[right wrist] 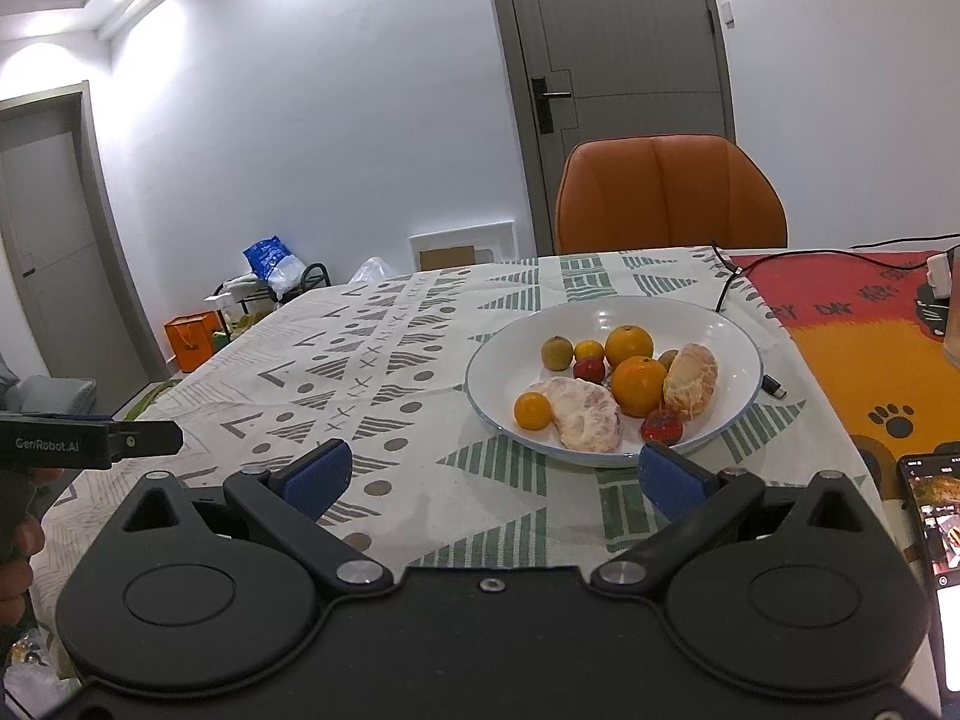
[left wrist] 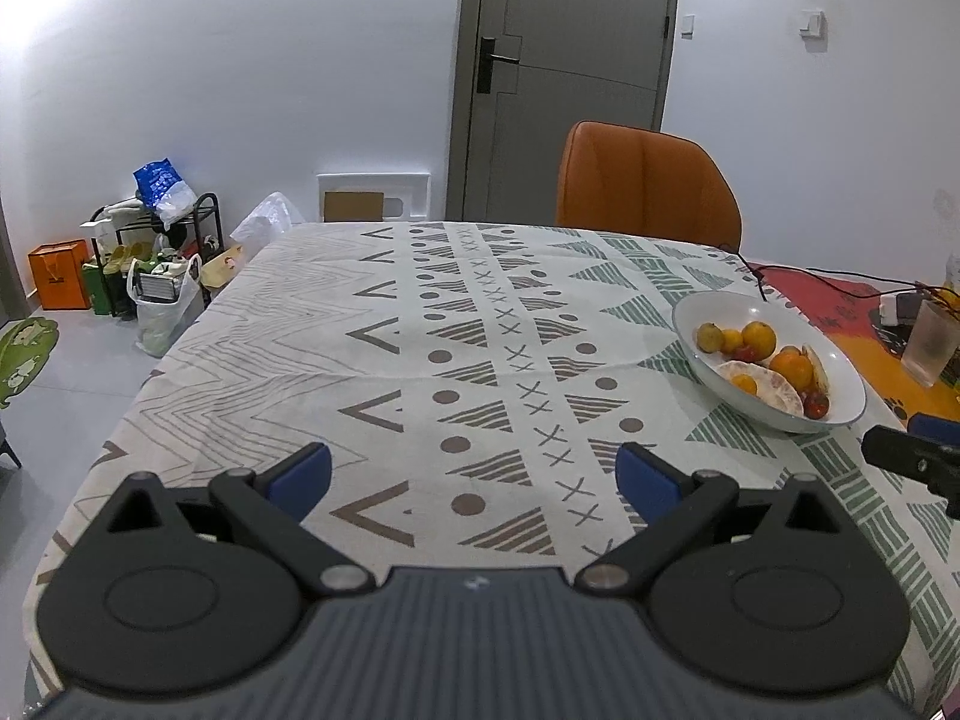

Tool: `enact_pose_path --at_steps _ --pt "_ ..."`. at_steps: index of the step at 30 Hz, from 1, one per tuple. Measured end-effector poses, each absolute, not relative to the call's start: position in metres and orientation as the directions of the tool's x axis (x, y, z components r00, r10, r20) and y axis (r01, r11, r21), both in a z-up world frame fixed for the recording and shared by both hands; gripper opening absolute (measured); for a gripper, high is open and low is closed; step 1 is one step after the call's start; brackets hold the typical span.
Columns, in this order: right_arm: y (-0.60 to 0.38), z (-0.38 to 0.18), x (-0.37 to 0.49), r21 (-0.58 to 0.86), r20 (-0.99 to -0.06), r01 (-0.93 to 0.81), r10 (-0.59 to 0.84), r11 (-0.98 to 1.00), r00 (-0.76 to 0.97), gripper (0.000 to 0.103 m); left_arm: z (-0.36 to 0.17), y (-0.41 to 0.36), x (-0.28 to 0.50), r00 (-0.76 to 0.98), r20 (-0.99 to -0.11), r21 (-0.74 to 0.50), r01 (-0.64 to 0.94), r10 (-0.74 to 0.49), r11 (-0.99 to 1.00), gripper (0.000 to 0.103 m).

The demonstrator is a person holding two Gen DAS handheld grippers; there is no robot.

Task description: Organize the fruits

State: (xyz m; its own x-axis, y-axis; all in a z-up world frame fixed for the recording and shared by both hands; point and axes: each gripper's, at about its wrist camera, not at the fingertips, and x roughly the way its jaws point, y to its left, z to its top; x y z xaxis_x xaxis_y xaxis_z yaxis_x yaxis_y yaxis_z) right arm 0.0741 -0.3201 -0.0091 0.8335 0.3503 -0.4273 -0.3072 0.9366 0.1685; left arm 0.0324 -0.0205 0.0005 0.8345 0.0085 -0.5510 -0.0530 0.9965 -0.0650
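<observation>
The shallow white ceramic bowl with a thin blue rim (right wrist: 606,456) sits on the patterned cloth of the tabletop (right wrist: 384,372), toward its right side, holding all the fruit. The right gripper (right wrist: 490,474) hangs just short of the bowl's near rim, its blue pads spread wide and holding nothing. The left gripper (left wrist: 474,477) is equally spread and empty over bare cloth, well left of the bowl.

The two round oranges (right wrist: 639,385) look firm and smooth, so a pinch across the widest part should hold, though the skin may slip. The peeled citrus pieces (right wrist: 585,414) are probably soft and easily crushed; light pressure across their broad sides suits them. The small red fruits (right wrist: 661,426) could roll away; what they are I cannot tell.

The right wrist view looks down into the bowl and shows a phone (right wrist: 933,546) at the near right. The left wrist view sees the bowl obliquely, and alone shows a frosted plastic cup (left wrist: 930,343) beyond it.
</observation>
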Motion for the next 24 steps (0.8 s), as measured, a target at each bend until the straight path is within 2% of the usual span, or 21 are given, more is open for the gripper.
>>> enact_pose_path --at_steps 24 --pt "-0.3204 -0.0107 0.0758 0.155 -0.440 -0.292 0.331 0.944 0.835 0.103 0.0007 -0.0223 0.0332 0.834 -0.552 -0.081 -0.039 -0.012 0.996 0.100"
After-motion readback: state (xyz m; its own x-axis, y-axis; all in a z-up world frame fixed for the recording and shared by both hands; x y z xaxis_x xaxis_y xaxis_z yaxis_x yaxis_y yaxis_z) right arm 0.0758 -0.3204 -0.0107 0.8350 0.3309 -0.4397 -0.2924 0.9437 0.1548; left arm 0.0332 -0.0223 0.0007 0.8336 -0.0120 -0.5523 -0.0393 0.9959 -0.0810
